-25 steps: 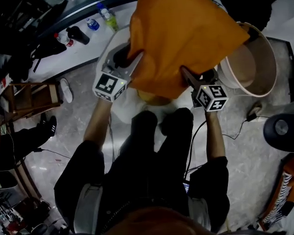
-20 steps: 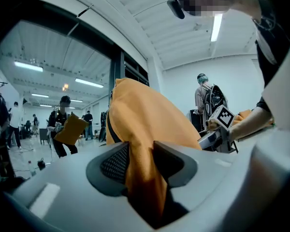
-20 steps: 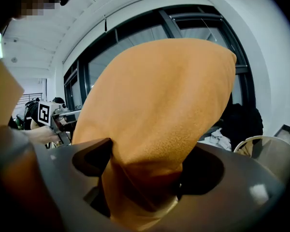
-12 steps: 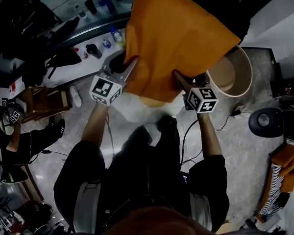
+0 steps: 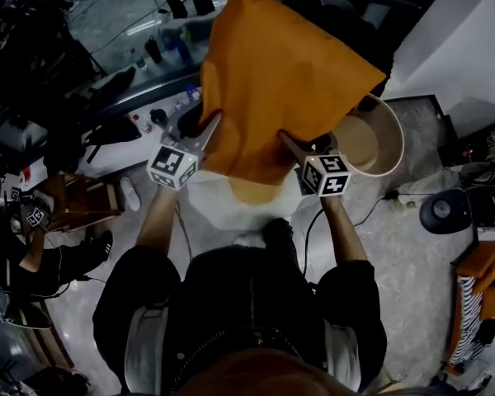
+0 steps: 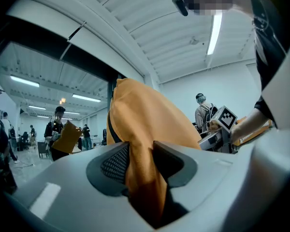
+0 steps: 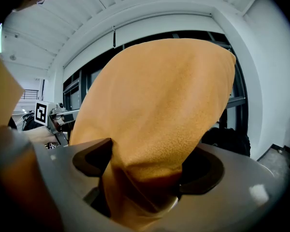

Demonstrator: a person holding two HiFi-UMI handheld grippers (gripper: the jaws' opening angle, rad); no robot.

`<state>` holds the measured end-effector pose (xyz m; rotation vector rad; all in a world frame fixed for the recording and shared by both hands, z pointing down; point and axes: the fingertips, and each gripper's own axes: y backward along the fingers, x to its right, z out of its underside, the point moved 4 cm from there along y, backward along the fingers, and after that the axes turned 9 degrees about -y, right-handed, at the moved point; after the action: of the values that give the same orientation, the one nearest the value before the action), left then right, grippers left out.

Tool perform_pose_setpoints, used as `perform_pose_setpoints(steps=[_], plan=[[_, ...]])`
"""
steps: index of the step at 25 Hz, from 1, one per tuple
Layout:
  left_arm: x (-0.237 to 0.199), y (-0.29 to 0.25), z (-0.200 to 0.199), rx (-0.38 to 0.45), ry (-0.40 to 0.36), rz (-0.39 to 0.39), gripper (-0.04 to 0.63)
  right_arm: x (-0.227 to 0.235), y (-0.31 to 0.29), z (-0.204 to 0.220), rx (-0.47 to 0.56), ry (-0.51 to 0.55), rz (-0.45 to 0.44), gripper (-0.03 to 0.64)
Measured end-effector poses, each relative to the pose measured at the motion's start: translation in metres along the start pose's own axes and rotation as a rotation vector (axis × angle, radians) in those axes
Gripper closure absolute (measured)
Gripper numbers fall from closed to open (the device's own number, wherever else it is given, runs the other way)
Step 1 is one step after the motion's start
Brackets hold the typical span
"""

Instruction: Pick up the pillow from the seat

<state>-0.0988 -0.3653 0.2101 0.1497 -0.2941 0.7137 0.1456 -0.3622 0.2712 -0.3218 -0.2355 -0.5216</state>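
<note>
**Orange pillow up in the air, gripped by both my tongs**

The pillow (image 5: 280,73) is the biggest thing in front of me. It stands up from its lower edge, well above the pale seat (image 5: 219,198) that shows under it in the head view. A round tub (image 5: 385,139) sits on the floor just off the pillow's right corner. My left tongs (image 5: 205,127) hold the pillow's lower left edge. They are set narrow, and in the left gripper view a thin fold of the orange cloth is pinched between the two pads. My right tongs (image 5: 285,140) hold the lower right edge. They stand much wider, and in the right gripper view the jaws are clamped on a thick, bunched corner of the pillow that fills the gap between them.
</note>
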Motion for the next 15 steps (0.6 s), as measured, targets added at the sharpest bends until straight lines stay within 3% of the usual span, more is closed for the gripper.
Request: perform_pose_setpoints(steps=[15], plan=[[0.014,0.010,-0.015,0.036,-0.020,0.021,0.441,-0.007,0.022,0.001,0.025,0.011,0.032,0.189]])
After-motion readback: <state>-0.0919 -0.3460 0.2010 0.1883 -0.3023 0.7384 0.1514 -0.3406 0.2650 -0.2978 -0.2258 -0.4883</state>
